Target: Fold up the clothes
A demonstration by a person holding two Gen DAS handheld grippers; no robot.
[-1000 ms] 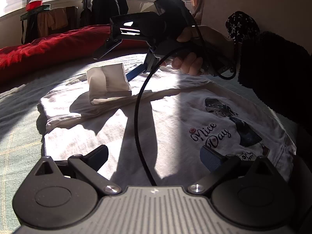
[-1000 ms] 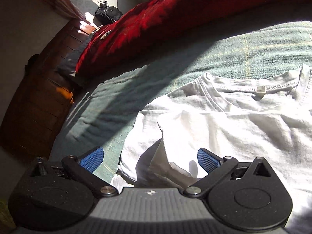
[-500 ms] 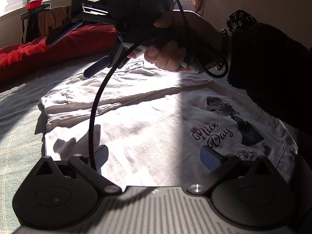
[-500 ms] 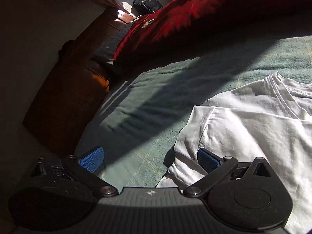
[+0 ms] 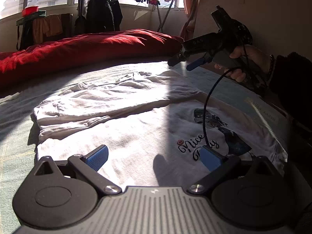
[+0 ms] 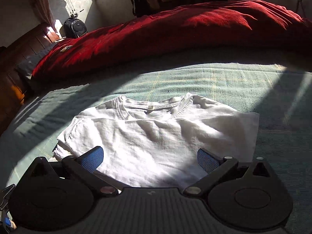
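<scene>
1 white tee (image 5: 120, 128) flat on bed (image 6: 224, 78), 1 red duvet (image 6: 175, 31) behind. 2 grippers, left gripper (image 5: 154, 157) & right gripper (image 6: 149, 157), both wide, empty.

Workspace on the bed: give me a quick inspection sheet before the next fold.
Surface: green bedspread, part sunlit.
Job's things: white T-shirt lying flat, sleeves folded in, print facing up.
Clutter: red duvet behind the shirt.
Grippers: left gripper open over the hem; right gripper open, empty.
Cables: black cable hanging from the right gripper over the print.
Surroundings: backpack, drying rack with clothes, windows.
</scene>
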